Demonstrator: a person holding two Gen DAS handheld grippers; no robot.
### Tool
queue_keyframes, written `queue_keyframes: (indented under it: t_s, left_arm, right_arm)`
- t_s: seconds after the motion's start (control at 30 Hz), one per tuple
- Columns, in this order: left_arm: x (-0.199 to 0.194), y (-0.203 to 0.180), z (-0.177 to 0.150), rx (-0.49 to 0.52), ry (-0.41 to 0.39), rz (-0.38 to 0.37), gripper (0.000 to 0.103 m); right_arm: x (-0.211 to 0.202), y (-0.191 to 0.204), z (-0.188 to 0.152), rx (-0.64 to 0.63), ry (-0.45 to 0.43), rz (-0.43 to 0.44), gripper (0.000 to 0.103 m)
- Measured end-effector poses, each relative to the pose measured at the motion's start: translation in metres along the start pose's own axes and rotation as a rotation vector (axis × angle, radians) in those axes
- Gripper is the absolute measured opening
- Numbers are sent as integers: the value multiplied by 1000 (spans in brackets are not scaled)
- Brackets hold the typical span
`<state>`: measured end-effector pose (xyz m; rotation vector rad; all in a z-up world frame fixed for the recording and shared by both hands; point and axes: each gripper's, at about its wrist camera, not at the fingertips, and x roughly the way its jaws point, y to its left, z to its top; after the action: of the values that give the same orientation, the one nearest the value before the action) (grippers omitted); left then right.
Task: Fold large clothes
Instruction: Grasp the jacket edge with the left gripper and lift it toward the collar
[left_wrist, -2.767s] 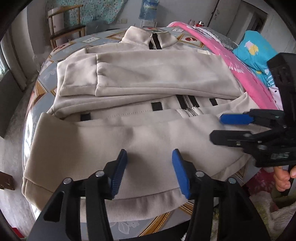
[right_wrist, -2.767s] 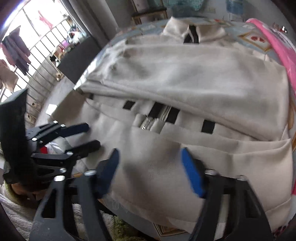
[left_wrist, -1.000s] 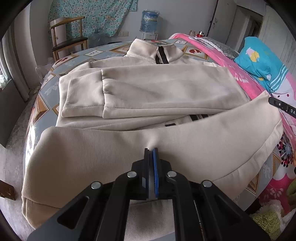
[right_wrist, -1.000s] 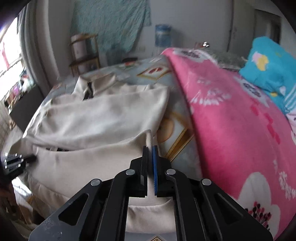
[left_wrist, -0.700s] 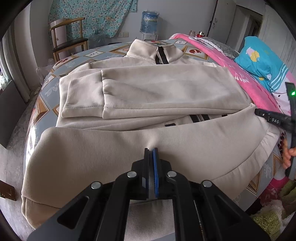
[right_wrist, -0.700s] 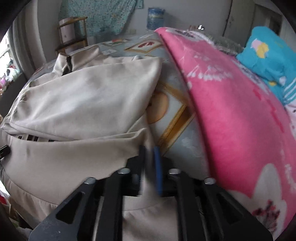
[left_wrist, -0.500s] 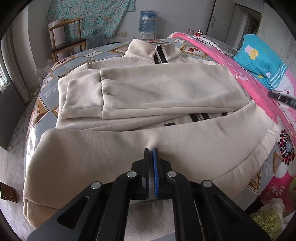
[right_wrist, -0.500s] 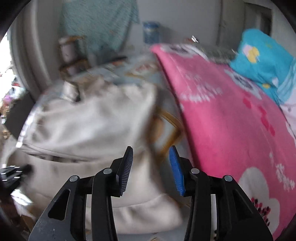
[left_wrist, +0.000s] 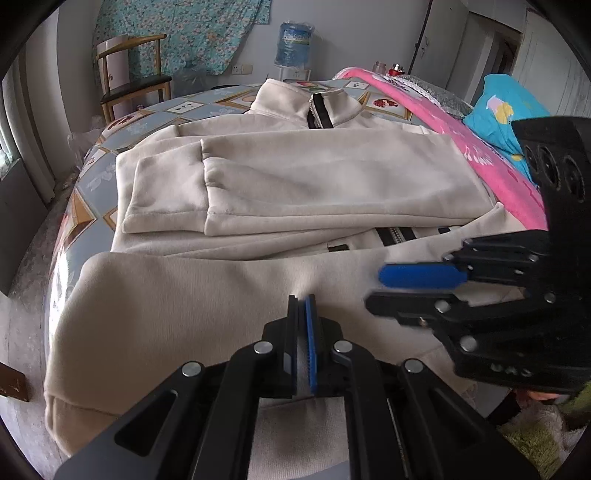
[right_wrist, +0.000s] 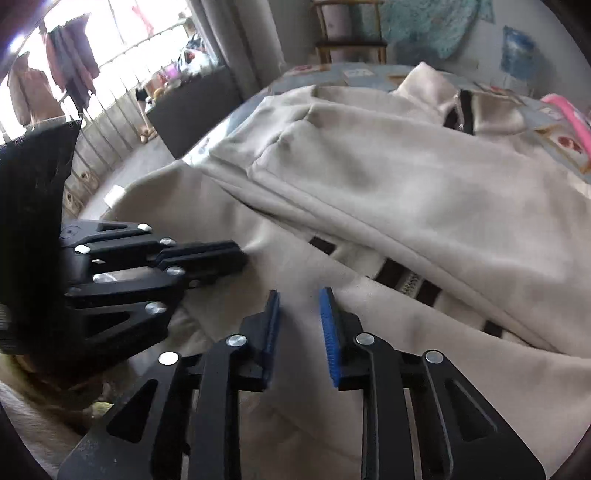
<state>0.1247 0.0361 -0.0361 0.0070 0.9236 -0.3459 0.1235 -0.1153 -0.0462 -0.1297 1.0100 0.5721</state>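
A large beige zip jacket (left_wrist: 295, 177) lies on the patterned table, sleeves folded across its chest, collar at the far end. My left gripper (left_wrist: 302, 301) is shut on the jacket's near hem fold. My right gripper (right_wrist: 298, 295) is open and empty, hovering over the hem just right of the left one; it also shows in the left wrist view (left_wrist: 402, 288). In the right wrist view the left gripper (right_wrist: 225, 258) sits shut at the left on the jacket (right_wrist: 406, 192).
A pink blanket (left_wrist: 480, 147) and a blue pillow (left_wrist: 506, 110) lie along the table's right side. A wooden chair (left_wrist: 133, 81) and a water jug (left_wrist: 293, 44) stand beyond the far edge. The patterned table (left_wrist: 85, 206) shows bare at the left.
My right gripper let go of the jacket's right hem corner, opened, and swung left to beside the left gripper. The left gripper stayed shut on the hem.
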Motion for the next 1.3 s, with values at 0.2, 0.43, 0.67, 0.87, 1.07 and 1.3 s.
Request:
queue_keyframes:
  t_s: [0.2,0.43,0.67,0.87,1.07,1.3]
  left_arm:
    - [-37,21,-27,-32,-18,47,6]
    - [-56,92,-56,-255,-17,97,3]
    - [-80,98,-58,-184,-35,170,3]
    - [-90,100,-40,-217,-81,97,23]
    - [-47,97,-12,-170,12,155,38]
    - [-45,102,-7,-192,-18,10,33]
  right_arm:
    - [-3,-6,-3,38,-5,21,22]
    - [2,-7,-4,44,-7,31,22]
    - [3,-6,-5,39,-12,25,22]
    - [3,-5,-5,34,-14,20,22]
    - [3,-2,-5,18,-15,5,22]
    - [3,1,-5,2,-18,-7,22]
